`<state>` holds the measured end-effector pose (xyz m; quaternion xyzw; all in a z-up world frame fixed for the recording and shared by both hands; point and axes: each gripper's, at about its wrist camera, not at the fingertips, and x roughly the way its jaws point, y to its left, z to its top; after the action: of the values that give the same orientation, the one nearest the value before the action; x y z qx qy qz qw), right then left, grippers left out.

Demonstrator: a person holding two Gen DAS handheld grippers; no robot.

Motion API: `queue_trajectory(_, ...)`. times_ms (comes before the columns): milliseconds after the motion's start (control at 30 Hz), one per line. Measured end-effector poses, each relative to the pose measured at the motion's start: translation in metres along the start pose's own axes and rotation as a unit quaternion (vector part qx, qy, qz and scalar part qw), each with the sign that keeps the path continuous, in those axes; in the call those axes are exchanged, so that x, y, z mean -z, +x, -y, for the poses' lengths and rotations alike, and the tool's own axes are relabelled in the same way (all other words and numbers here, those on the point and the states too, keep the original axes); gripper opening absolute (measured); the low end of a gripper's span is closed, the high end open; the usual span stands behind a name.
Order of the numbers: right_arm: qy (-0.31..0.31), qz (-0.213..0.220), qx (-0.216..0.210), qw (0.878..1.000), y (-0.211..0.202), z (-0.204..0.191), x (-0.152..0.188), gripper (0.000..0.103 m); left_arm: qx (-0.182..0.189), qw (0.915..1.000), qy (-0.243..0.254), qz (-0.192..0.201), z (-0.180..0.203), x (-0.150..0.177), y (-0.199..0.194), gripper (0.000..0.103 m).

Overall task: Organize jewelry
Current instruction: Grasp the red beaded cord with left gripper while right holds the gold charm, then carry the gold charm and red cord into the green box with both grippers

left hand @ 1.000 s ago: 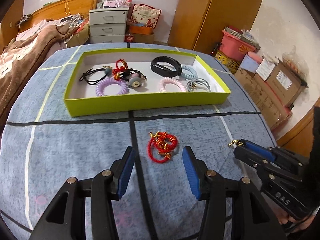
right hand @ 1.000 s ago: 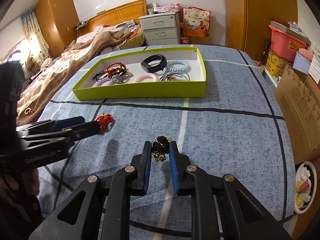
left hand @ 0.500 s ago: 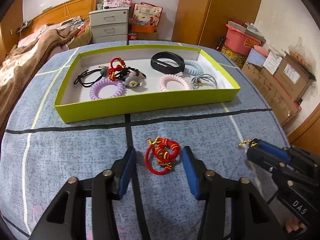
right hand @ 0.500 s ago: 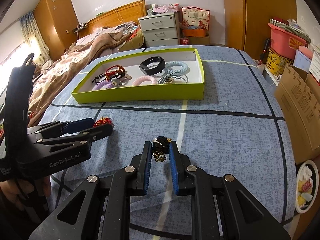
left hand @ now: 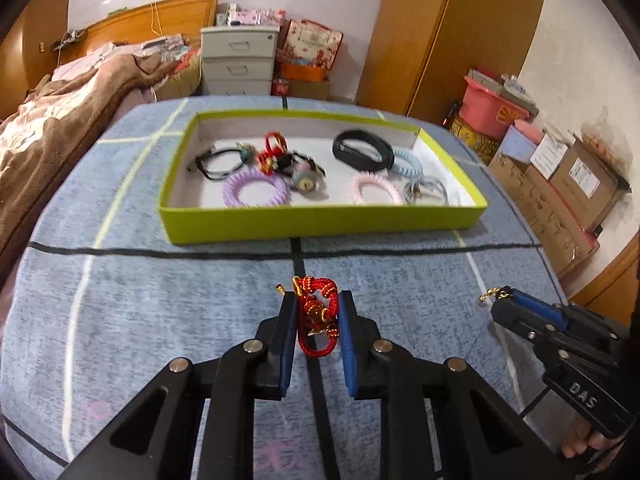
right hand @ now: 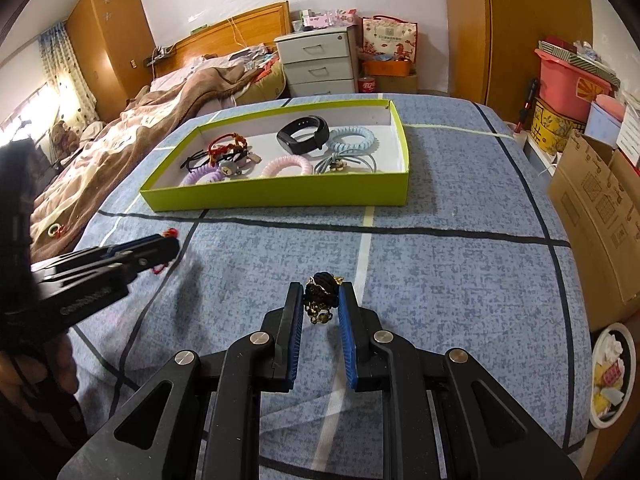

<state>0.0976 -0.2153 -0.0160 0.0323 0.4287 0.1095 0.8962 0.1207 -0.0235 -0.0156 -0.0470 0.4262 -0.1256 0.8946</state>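
Red cord with gold beads: the red bracelet (left hand: 316,316) sits pinched between the blue pads of my left gripper (left hand: 318,312), whose jaws have just been closing onto it. Its lower loop hangs below the pads, above the blue-grey cloth (left hand: 160,312). Left wrist view, farther off: the lime-green tray (left hand: 320,224) lies across the cloth beyond a black stripe. Inside it are a purple coil tie (left hand: 256,192), a pink coil tie (left hand: 376,188), a black band (left hand: 360,152), a pale blue coil tie (left hand: 408,166) and a tangle of black and red pieces near the middle. This view is a little blurred. My right gripper (left hand: 500,300) enters at the right edge, with a bit of gold chain poking from its tip.

Right wrist view: my right gripper (right hand: 320,304) is clamped on a black bracelet (right hand: 322,292) with gold charms, bunched between the pads above the cloth. My left gripper (right hand: 168,244) comes in from the left, red cord showing at its tip. The tray (right hand: 280,196) lies well beyond both, at the far side of the black stripe. A bed with a brown blanket (right hand: 160,120) is to the left.
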Motion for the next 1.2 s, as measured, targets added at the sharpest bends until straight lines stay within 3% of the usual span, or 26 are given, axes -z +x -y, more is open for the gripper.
queue_trajectory(300, -0.007, 0.028, -0.004, 1.0, -0.005, -0.006, -0.025, 0.018, -0.011, 0.9993, -0.009, 0.035, -0.012, -0.022, -0.017, 0.021)
queue_trajectory(567, -0.015, 0.047, -0.002, 0.999, 0.003, -0.007, -0.059, 0.018, -0.021, 0.9988, -0.011, 0.042, -0.026, -0.046, -0.012, 0.021)
queue_trajectory(900, -0.016, 0.03, 0.002, 0.999, 0.037, 0.0, -0.083, 0.018, -0.038, 0.9983, -0.018, 0.042, -0.042, -0.067, 0.004, 0.021)
queue_trajectory(1200, -0.019, 0.011, -0.002, 1.0, 0.06, 0.008, -0.089, 0.018, -0.039, 0.9989, -0.017, 0.018, -0.048, -0.072, 0.031, 0.021)
